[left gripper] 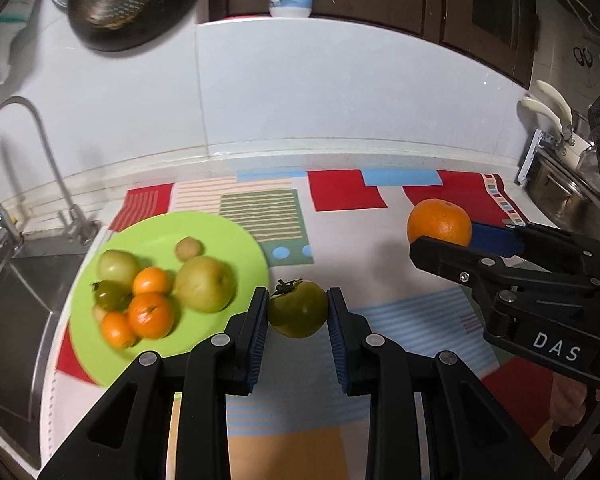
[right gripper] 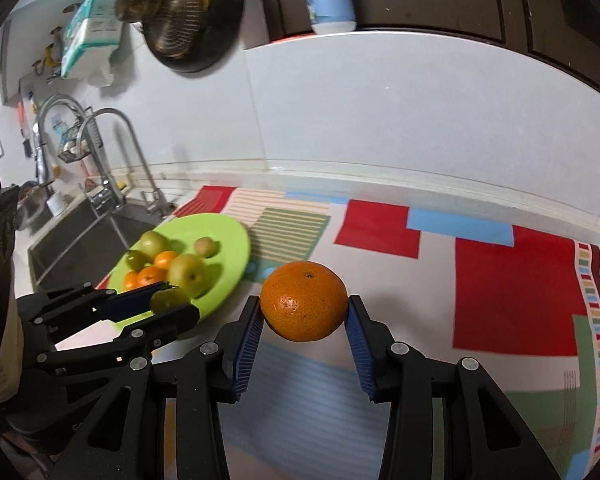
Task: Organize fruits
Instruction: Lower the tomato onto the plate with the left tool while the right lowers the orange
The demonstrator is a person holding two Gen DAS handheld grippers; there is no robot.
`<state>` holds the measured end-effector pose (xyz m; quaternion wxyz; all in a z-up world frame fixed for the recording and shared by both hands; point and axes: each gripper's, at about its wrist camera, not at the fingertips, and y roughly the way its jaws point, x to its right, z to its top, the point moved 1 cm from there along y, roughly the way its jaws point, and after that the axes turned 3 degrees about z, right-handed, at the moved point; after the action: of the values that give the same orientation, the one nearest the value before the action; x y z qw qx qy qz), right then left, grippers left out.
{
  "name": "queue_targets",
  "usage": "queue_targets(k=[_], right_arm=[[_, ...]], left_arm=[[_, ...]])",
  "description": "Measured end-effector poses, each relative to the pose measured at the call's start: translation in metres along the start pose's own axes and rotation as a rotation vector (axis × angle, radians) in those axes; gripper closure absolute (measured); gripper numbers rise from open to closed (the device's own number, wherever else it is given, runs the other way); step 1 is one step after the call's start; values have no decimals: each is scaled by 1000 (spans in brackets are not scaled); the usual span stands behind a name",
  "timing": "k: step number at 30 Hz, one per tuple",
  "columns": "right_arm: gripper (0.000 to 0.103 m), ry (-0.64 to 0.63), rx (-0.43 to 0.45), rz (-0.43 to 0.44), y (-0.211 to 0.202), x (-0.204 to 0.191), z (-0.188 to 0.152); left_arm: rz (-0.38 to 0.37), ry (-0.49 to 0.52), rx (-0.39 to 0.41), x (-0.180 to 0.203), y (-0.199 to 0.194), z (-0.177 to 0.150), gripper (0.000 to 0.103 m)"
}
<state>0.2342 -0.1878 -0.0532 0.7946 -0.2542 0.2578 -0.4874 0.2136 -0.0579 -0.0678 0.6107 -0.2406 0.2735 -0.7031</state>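
Left wrist: left tool [left gripper: 298,310] pinching green tomato [left gripper: 298,309] just beside green plate [left gripper: 220,228], already loaded with fruit.

Right wrist: right tool [right gripper: 305,312] pinching orange [right gripper: 304,301] above counter mat [right gripper: 512,288]. Likely left: plating both.

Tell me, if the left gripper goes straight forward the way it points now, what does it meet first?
Holding the green tomato, the left gripper points past the green plate's right edge. Ahead is only patterned mat, then probably the white wall; depth is uncertain.
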Motion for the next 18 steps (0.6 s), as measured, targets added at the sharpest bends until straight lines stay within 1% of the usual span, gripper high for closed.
queue_targets(k=[9,18], right_arm=[[60,-6,25,24,-20,-41,-8],[60,-23,38,32,-18,-84,-5]], left_arm=[[30,-10,38,-26,-38,-17,74],[45,-4,72,-64,-60,-19,74]])
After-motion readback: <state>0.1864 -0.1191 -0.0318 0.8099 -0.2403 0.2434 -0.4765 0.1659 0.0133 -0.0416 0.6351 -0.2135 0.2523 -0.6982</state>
